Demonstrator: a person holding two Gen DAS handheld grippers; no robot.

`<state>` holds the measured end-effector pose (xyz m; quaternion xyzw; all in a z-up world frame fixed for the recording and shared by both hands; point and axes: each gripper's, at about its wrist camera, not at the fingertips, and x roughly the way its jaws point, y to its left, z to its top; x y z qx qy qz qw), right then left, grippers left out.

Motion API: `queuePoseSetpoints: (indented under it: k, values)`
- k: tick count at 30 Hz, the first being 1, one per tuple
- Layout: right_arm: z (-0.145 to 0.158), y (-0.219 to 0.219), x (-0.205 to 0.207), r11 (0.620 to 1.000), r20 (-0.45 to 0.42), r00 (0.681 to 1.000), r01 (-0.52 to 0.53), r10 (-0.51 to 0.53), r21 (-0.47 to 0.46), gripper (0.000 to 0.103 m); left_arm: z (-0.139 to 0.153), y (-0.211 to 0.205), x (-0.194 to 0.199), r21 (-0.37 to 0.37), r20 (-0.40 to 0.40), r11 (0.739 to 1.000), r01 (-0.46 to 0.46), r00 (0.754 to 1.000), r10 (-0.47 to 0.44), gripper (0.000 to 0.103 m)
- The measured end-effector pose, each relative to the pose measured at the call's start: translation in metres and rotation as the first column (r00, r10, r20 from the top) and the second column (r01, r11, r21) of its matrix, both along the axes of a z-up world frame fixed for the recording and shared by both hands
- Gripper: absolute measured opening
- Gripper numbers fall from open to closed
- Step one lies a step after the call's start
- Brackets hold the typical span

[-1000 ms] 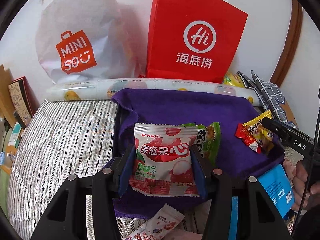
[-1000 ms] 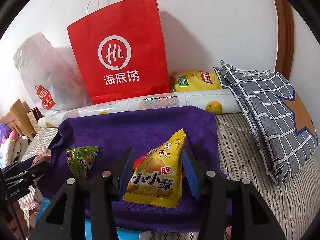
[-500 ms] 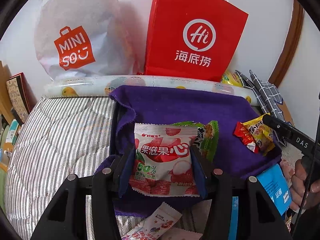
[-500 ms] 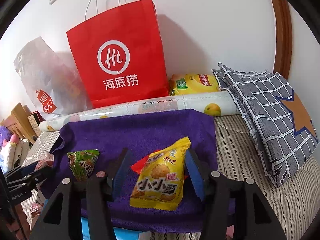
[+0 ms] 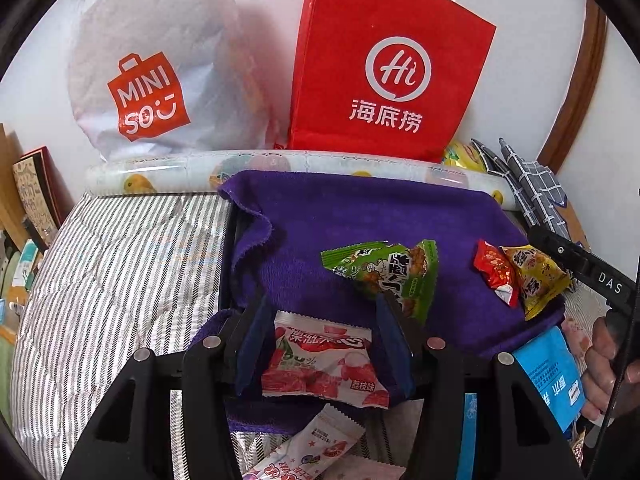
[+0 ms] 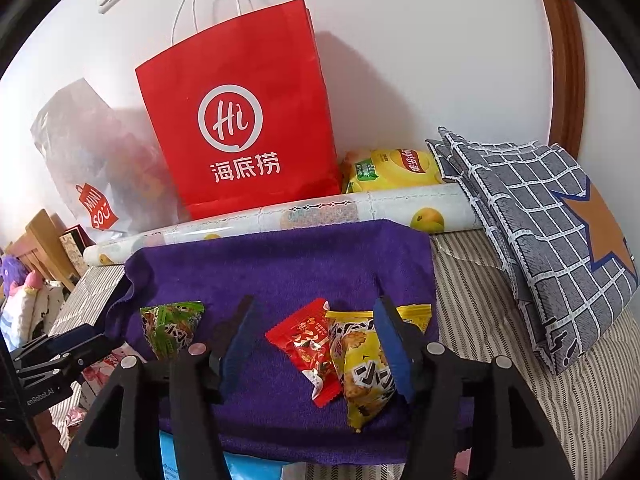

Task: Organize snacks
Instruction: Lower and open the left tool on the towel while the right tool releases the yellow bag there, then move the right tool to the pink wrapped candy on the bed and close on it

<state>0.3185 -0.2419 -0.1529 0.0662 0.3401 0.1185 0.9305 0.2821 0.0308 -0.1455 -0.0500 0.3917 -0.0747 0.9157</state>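
Yellow snack pack [image 6: 366, 364] released onto purple towel [image 6: 280, 264], between parted right gripper [image 6: 316, 344] fingers.

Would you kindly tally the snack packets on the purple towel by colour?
Pink: 1
Green: 1
Red: 1
Yellow: 1
Total: 4 on the towel

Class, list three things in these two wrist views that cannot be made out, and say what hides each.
1. Red paper bag contents: both views, its opaque front hides them.
2. Blue packet print: left wrist view, cut by the left gripper frame.
3. Yellow chip bag lower part: right wrist view, behind the fruit-print roll.
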Motion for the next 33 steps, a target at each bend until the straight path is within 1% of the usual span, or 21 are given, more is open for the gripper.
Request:
queuePoseSetpoints:
  k: [4, 7, 13, 15, 20, 25, 27, 29, 32, 33]
  values:
    - [0.001, 0.001, 0.0, 1.0, 0.002, 1.0, 0.003, -0.003, -0.004, 0.058, 0.002, 0.002, -0.001, -0.008, 0.005, 1.0, -0.008, 1.0, 0.008, 0.056]
    - [0.003, 0.003, -0.002, 1.0, 0.012, 1.0, -0.001, 0.001, -0.028, 0.058, 0.004, 0.005, -0.001, -0.021, 0.009, 1.0, -0.013, 1.0, 0.014, 0.058]
    - [0.011, 0.007, -0.011, 0.997, 0.073, 0.997, 0.006, 0.0, -0.076, 0.058, 0.008, 0.01, -0.002, -0.036, 0.013, 0.999, -0.028, 1.0, 0.029, 0.059]
    - [0.014, 0.007, -0.013, 0.996, 0.092, 0.996, 0.009, -0.001, -0.086, 0.066, 0.01, 0.012, -0.002, -0.041, 0.019, 0.999, -0.034, 0.999, 0.035, 0.059]
    - [0.021, 0.003, -0.018, 0.996, 0.14, 0.99, 0.02, -0.007, -0.091, 0.067, 0.016, 0.016, -0.005, -0.055, 0.048, 0.998, -0.038, 0.998, 0.041, 0.059]
    - [0.031, -0.01, -0.023, 0.995, 0.17, 0.984, 0.066, -0.052, -0.081, 0.067, 0.018, 0.019, -0.005, -0.077, 0.039, 0.996, -0.035, 0.999, 0.038, 0.059]
    - [0.035, -0.02, -0.025, 0.996, 0.16, 0.985, 0.074, -0.064, -0.056, 0.067, 0.019, 0.018, -0.006, -0.074, 0.039, 0.997, -0.035, 0.999, 0.038, 0.059]
    - [0.036, -0.03, -0.028, 0.997, 0.122, 0.991, 0.067, -0.063, -0.03, 0.067, 0.02, 0.017, -0.007, -0.077, 0.041, 0.997, -0.03, 0.999, 0.033, 0.059]
    - [0.034, -0.05, -0.036, 0.994, 0.057, 0.993, 0.104, -0.102, -0.032, 0.067, 0.022, 0.015, -0.01, -0.09, 0.038, 0.996, -0.022, 0.999, 0.025, 0.059]
    - [0.032, -0.056, -0.039, 0.993, 0.048, 0.992, 0.117, -0.115, -0.035, 0.067, 0.022, 0.013, -0.011, -0.094, 0.038, 0.996, -0.015, 0.999, 0.018, 0.059]
